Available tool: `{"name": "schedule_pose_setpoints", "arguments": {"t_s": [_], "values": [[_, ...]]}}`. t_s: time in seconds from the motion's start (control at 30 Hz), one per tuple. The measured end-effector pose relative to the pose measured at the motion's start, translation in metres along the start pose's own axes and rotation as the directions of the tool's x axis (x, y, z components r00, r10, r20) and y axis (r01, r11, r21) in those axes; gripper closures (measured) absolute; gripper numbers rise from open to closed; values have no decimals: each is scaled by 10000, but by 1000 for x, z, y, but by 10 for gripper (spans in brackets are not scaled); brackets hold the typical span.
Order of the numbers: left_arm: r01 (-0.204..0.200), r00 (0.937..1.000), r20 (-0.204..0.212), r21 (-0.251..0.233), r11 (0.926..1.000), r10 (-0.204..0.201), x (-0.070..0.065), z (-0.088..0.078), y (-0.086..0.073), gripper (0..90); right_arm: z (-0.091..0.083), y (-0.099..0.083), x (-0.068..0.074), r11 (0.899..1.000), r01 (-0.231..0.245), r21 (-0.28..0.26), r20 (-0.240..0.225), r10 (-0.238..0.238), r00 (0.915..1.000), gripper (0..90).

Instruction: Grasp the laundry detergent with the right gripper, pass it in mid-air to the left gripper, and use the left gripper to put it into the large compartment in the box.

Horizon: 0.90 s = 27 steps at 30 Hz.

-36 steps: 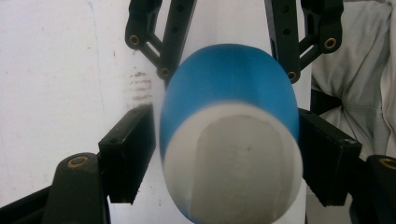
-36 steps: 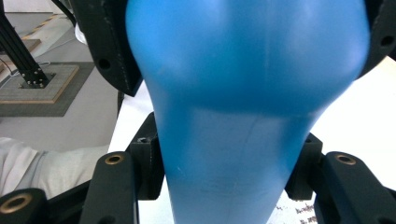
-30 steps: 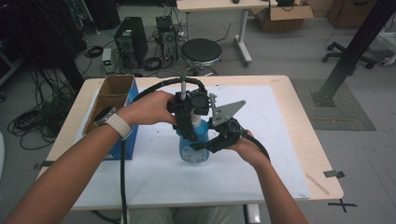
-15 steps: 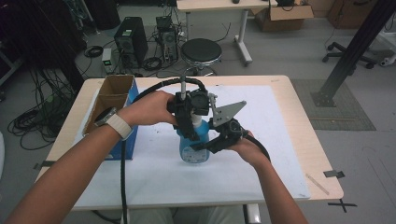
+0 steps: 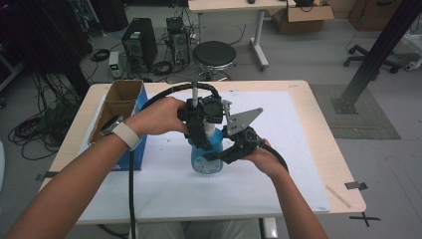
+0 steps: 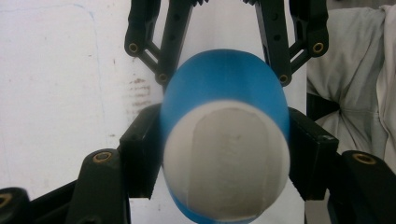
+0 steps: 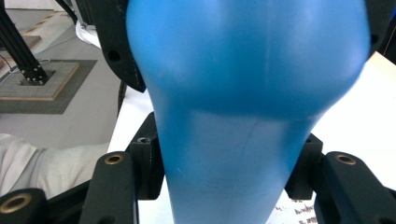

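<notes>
The blue bottle (image 5: 206, 158) stands upright on the white surface (image 5: 298, 164), right of the cardboard box (image 5: 117, 107). The left gripper (image 5: 203, 130) has just closed its fingers, pinching the bottle's white top, while the right gripper (image 5: 219, 155) clamps its fingers around the bottle's body.

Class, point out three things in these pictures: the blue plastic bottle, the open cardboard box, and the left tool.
Blue plastic bottle (image 5: 206, 162): high view, on its lower body.
Open brown cardboard box (image 5: 130, 92): high view, on its upper rim.
Left tool (image 6: 225, 154): left gripper view, midway between its two black jaws.
</notes>
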<state>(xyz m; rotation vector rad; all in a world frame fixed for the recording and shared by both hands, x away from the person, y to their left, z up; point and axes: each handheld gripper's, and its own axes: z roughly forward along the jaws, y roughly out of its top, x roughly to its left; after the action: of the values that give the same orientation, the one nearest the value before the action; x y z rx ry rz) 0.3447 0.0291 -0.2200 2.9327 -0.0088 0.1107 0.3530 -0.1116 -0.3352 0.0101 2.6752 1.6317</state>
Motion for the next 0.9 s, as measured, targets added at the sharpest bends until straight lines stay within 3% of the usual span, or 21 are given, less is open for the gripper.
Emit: {"name": "schedule_pose_setpoints", "arguments": {"t_s": [0.17, 0.23, 0.3, 0.4, 0.53, 0.57, 0.7, 0.8, 0.83, 0.87, 0.9], "values": [[131, 9999, -66, -41, 9999, -131, -1, -4, -1, 383, -1, 2, 1, 9999, 29, -116, -9, -29, 10000, 423], [138, 9999, -75, 28, 9999, -138, -1, -5, -1, 383, -3, 3, 1, 9998, 41, -217, 182, -38, 9998, 268], [270, 9996, -77, 23, 9996, -269, -1, -6, -2, 383, -6, 3, 1, 9998, -68, -201, 287, 74, 9996, 242], [643, 9979, -79, -43, 9979, -643, 1, -11, -7, 383, -19, -4, 1, 9991, -319, 263, 347, 309, 9989, 142], [787, 9967, -208, -3, 9969, -787, 1, -13, -10, 382, -33, -11, 0, 9949, -765, 661, 634, 724, 9954, 98], [932, 9953, -255, -28, 9956, -932, 1, -16, -12, 382, -43, -15, 0, 9892, -1041, 1028, 908, 948, 9913, 80], [1300, 9908, -361, -191, 9913, -1306, 3, -23, -15, 382, -59, -21, 0, 9778, -1441, 1519, 1254, 1256, 9841, 61], [1732, 9830, -576, -282, 9845, -1746, 4, -32, -17, 382, -74, -26, 1, 9640, -1820, 1936, 1496, 1543, 9766, 50], [1954, 9779, -700, -264, 9804, -1968, 5, -37, -18, 382, -83, -29, 2, 9554, -1944, 2223, 1646, 1598, 9733, 47], [1954, 9779, -700, -264, 9804, -1968, 5, -37, -18, 382, -88, -29, 3, 9488, -2041, 2410, 1732, 1649, 9710, 46], [2097, 9743, -774, -312, 9773, -2116, 5, -40, -18, 382, -88, -29, 3, 9488, -2041, 2410, 1732, 1649, 9710, 46]]}}
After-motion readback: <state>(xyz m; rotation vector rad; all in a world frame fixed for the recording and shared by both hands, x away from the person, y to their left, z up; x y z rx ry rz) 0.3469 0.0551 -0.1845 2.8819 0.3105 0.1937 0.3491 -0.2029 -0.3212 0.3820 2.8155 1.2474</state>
